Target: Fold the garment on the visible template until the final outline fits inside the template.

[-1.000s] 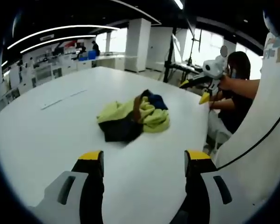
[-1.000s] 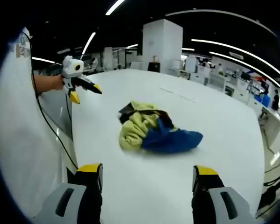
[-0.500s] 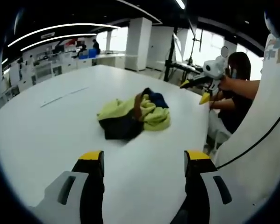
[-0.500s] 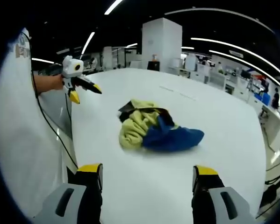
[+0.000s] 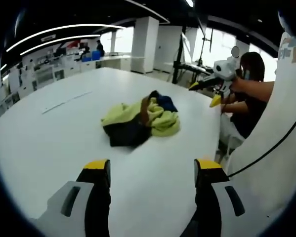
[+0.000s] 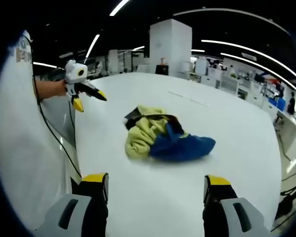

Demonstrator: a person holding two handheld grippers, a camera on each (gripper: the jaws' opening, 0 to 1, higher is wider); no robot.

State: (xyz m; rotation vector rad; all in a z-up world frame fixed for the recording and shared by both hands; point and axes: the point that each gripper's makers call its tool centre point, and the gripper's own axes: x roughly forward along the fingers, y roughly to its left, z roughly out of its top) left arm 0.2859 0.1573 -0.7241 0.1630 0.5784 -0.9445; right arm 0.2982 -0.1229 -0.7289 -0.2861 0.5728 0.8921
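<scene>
Both grippers hover above the near edge of the white table (image 5: 49,138) with jaws spread wide and empty — left gripper (image 5: 151,170), right gripper (image 6: 156,183) — aimed at the crumpled garment (image 6: 162,138) mid-table.

Crumpled garment (image 5: 140,120) lying in a heap on the white surface (image 5: 49,138), nothing folded yet.

From my left gripper view I see it bunched into a low mound near the middle of the surface: pale yellow-green fabric across the top and right, a dark, near-black part at the lower left, a brown strip running through the middle, and a bit of deep blue at the far edge. From my right gripper view the same garment (image 6: 162,139) shows the yellow-green part on the left, a broad blue part spread flat to the right, and dark and brown bits at the top. I cannot make out any template outline.
</scene>
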